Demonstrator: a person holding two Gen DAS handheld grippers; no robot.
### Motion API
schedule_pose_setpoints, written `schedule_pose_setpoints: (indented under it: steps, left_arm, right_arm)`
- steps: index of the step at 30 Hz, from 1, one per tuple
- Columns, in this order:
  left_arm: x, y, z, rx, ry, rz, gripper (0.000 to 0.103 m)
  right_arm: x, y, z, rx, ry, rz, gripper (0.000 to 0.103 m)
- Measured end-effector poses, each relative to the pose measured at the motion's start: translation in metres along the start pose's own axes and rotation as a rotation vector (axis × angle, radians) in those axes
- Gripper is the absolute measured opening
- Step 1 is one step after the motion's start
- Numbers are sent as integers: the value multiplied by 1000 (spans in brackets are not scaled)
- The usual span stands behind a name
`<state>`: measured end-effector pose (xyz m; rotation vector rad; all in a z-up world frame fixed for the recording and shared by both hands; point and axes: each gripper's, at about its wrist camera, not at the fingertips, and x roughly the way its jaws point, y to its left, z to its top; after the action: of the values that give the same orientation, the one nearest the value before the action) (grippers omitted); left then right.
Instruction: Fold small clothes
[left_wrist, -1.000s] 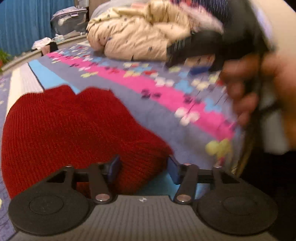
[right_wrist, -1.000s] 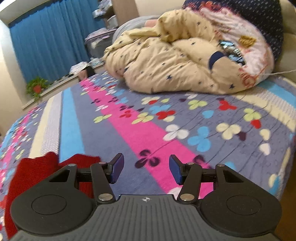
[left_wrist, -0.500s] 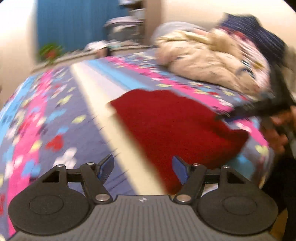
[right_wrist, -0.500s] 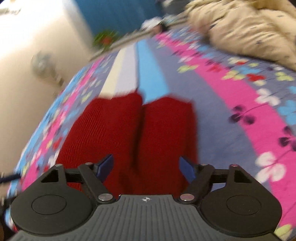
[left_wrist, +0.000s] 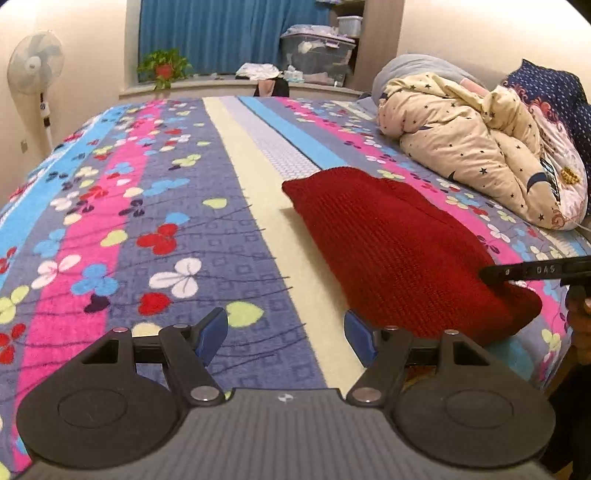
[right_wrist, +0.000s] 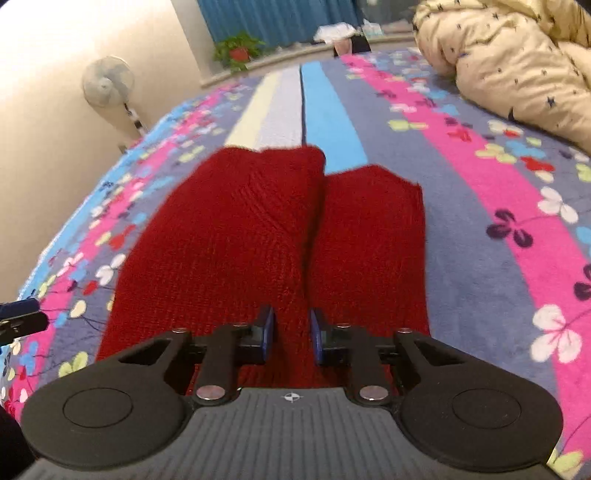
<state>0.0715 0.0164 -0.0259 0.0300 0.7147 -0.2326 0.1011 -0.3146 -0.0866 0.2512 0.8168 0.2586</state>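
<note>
Standing at the far left of the left wrist view is a pedestal fan (left_wrist: 35, 70), against the pale wall, with a potted plant (left_wrist: 164, 66) on the sill beyond the bed and blue curtains (left_wrist: 229, 35) behind it. Nearer, the flowered bedspread (left_wrist: 122, 221) fills the left and middle, striped in pink, blue, cream and grey. The left gripper (left_wrist: 286, 332) hovers over the cream stripe at the near edge, its blue pads spread wide with nothing between them. Just right of it lies the red knitted garment (left_wrist: 399, 243), flat on the bedspread and running from the middle distance to the near right edge. The right gripper's dark finger reaches in from the right border onto the near end of that garment. Far right, a cream star-print quilt (left_wrist: 472, 147) is bunched up, well apart from the garment.

From the right wrist view, the fan (right_wrist: 107, 81) is again at far left. The garment (right_wrist: 266, 240) lies straight ahead as two side-by-side red lobes with a crease between them. The right gripper (right_wrist: 291, 334) sits at the near end with its pads drawn close on a ridge of the knit along that crease, pinching it. The quilt (right_wrist: 517, 62) rests at far right.
</note>
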Motion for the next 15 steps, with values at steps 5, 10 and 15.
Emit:
schedule_pose_setpoints:
  steps: [5,10,15]
  left_arm:
    - [0,-5,0,29,-20,5,75]
    - [2,-4,0,22,-14,18,75]
    - [5,-1,-1,8,-10,27,75]
  right_arm:
    - [-12,-6,1,30,-47,32,16]
    - [-24,-8,2,46,-100,48,13]
    - [-64,-8,4,80,-255,59,6]
